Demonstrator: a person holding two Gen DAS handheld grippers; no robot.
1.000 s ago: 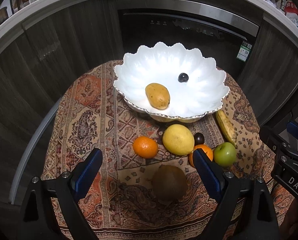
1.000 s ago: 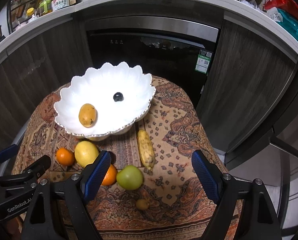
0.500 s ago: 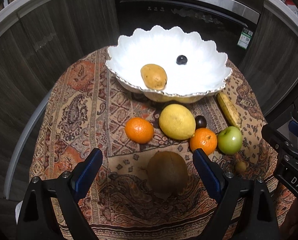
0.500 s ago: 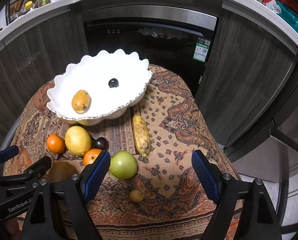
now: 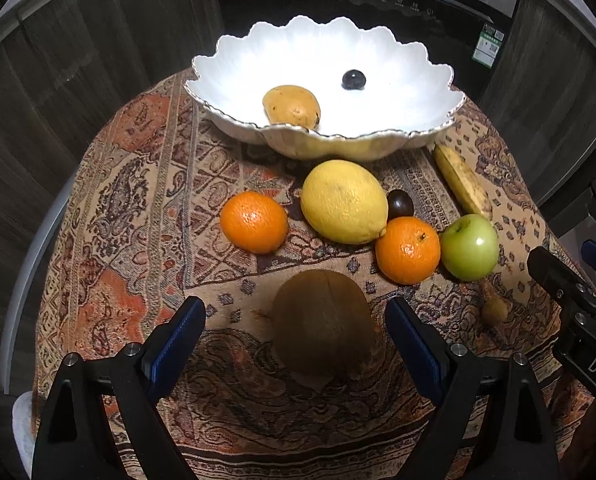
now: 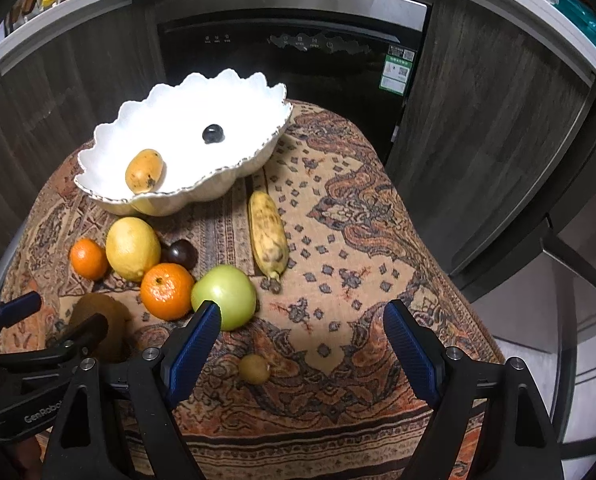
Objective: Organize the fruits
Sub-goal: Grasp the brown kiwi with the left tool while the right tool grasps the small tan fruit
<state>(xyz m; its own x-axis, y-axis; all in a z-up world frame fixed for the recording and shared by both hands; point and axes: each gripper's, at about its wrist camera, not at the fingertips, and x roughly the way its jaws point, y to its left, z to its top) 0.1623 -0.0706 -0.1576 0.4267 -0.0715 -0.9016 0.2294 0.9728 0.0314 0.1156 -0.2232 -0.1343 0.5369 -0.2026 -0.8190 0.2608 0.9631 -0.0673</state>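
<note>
Nine loose fruits lie on the patterned cloth in front of the white scalloped bowl, which already holds a mango and one dark plum. Largest, the brown coconut: probably heavy, hard and rounded, best taken across its widest middle; it sits between the spread, empty jaws of the left gripper, not yet touched. Next, the yellow citrus, just before the bowl: firm, thick-skinned, likely slippery at the ends. The green apple: stiff, smooth, prone to roll, near the inner finger of the right gripper, whose jaws also stand wide and hold nothing. Two oranges, one left of the citrus, one against the apple: moderately firm, pebbled skin giving purchase. The speckled banana: soft, bruisable, to be held lightly mid-length. A second dark plum and a small yellowish fruit: light and easily crushed.
</note>
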